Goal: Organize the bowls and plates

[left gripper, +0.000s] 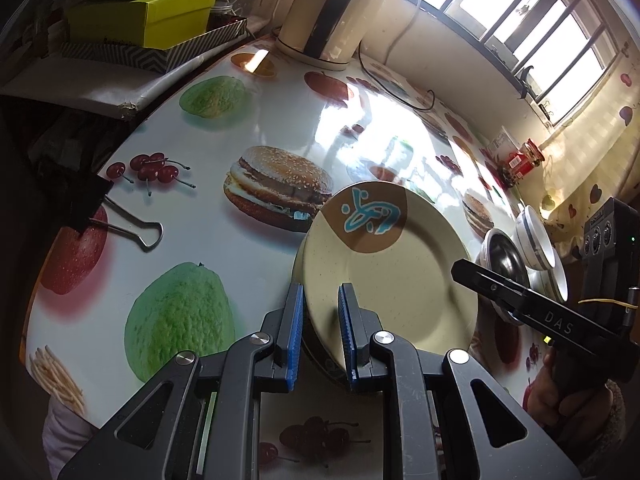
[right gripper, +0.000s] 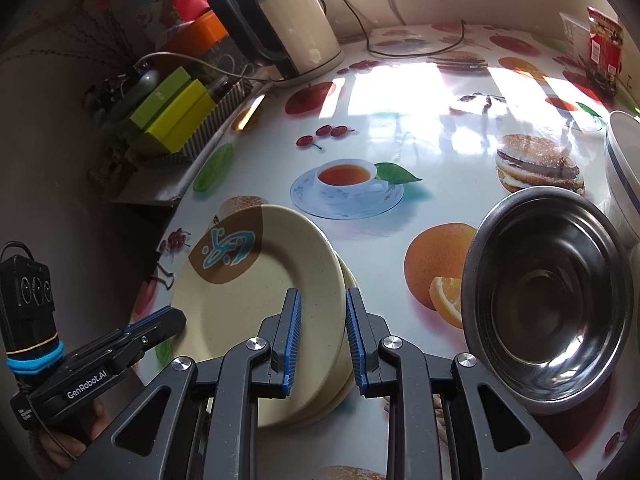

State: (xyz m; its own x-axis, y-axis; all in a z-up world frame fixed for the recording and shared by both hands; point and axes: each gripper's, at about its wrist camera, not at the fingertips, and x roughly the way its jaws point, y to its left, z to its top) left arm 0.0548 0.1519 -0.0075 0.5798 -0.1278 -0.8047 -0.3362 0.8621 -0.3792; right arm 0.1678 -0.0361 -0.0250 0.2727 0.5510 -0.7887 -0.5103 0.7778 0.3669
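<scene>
The left gripper (left gripper: 320,332) had its 2 blue pads on either side of the near rim of a cream plate (left gripper: 394,280), 1 pad under the rim and 1 over it, so it looked clamped on that plate. The plate carried a brown patch with a blue mark and sat on top of another plate (right gripper: 347,364), whose edge showed just below it. Both lay on a table (left gripper: 248,120) covered in a cloth printed with fruit and burgers.

The right gripper (right gripper: 321,336) straddled the opposite rim of the same stack, with its pads around the edges, but whether they pressed the plates could not be told.

Just to the right of the plates stood a steel bowl (right gripper: 548,312), and beside it, further right, a white bowl with a blue stripe (right gripper: 622,168).

At the back of the table stood a cream kettle (right gripper: 296,36) on its base. Left of it, 2 green boxes (left gripper: 148,12) lay stacked in a striped tray. A black binder clip (left gripper: 96,204) gripped the cloth at the table's left edge.
</scene>
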